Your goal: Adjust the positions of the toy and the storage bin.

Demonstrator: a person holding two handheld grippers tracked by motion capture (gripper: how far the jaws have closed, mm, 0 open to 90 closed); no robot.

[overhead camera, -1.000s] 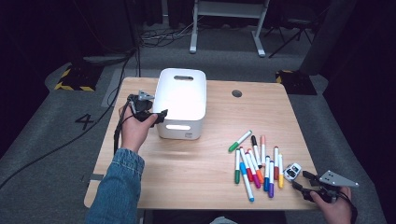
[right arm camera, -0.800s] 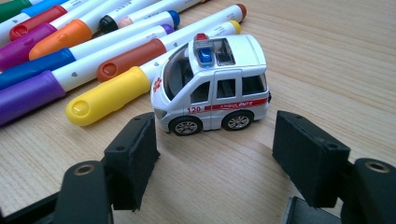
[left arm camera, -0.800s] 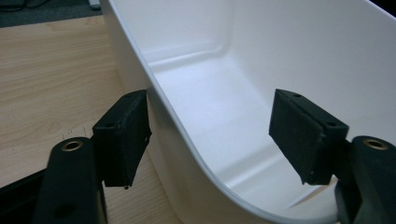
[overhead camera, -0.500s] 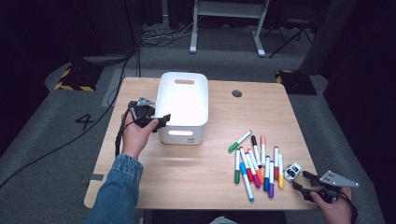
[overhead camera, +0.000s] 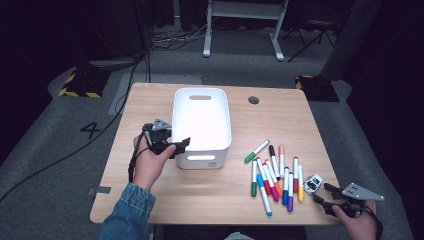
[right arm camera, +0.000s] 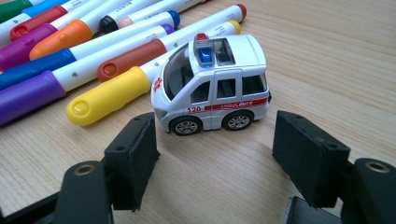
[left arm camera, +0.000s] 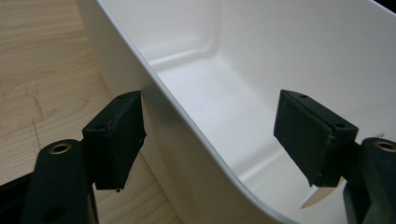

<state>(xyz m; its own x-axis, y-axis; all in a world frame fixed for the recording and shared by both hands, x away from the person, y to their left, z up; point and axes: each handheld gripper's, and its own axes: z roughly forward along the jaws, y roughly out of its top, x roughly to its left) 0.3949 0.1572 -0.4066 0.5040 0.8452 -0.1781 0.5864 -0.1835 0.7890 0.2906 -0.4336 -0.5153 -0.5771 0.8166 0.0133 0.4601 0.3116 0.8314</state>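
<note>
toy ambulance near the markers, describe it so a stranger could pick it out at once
Start at the wooden table and go to the row of coloured markers on its right side. At the near right end of that row, just ahead of the right gripper, stands the toy ambulance. It is the one small white van, with a red stripe and a blue roof light.

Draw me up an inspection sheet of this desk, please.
Surface: wooden table, a small dark round spot at its far edge.
Job's things: white bin upright; toy ambulance beside the markers.
Clutter: coloured markers lying loose, side by side.
Claws: left claw open, astride the bin's wall; right claw open, just short of the ambulance.
Cables: one cable trails from the left claw; floor cables behind.
Surroundings: dark room, grey floor, hazard tape.
</note>
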